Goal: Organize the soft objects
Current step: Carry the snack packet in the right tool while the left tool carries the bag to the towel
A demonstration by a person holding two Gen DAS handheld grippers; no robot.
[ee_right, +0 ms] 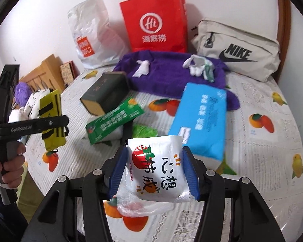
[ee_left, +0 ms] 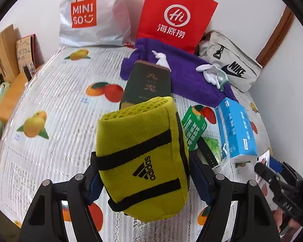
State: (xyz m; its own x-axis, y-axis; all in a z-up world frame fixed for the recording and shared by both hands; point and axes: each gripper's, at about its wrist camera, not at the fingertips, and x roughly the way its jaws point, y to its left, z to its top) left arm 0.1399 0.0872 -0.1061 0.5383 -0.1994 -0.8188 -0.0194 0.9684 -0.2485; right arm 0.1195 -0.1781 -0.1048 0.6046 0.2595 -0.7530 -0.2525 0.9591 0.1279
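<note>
Now both tongs are loaded, the left gripper (ee_left: 145, 173) clamping a yellow pouch (ee_left: 143, 157) and the right gripper (ee_right: 154, 171) a white packet (ee_right: 157, 167), so the next move is probably carrying each to a bag, perhaps the red bag (ee_right: 155, 20).

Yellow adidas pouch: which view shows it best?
Left wrist: the yellow adidas pouch fills the centre, clamped in the left gripper. Right wrist shows it small, side-on, partly hidden.

Bed's left half (ee_left: 56, 92) lies open for passage. Right half is obstructed: purple towel (ee_left: 187, 76), dark box (ee_left: 147, 84), green packet (ee_left: 194, 129) and blue tissue pack (ee_left: 236, 129) crowd together. Bags (ee_left: 171, 14) block the far edge.
</note>
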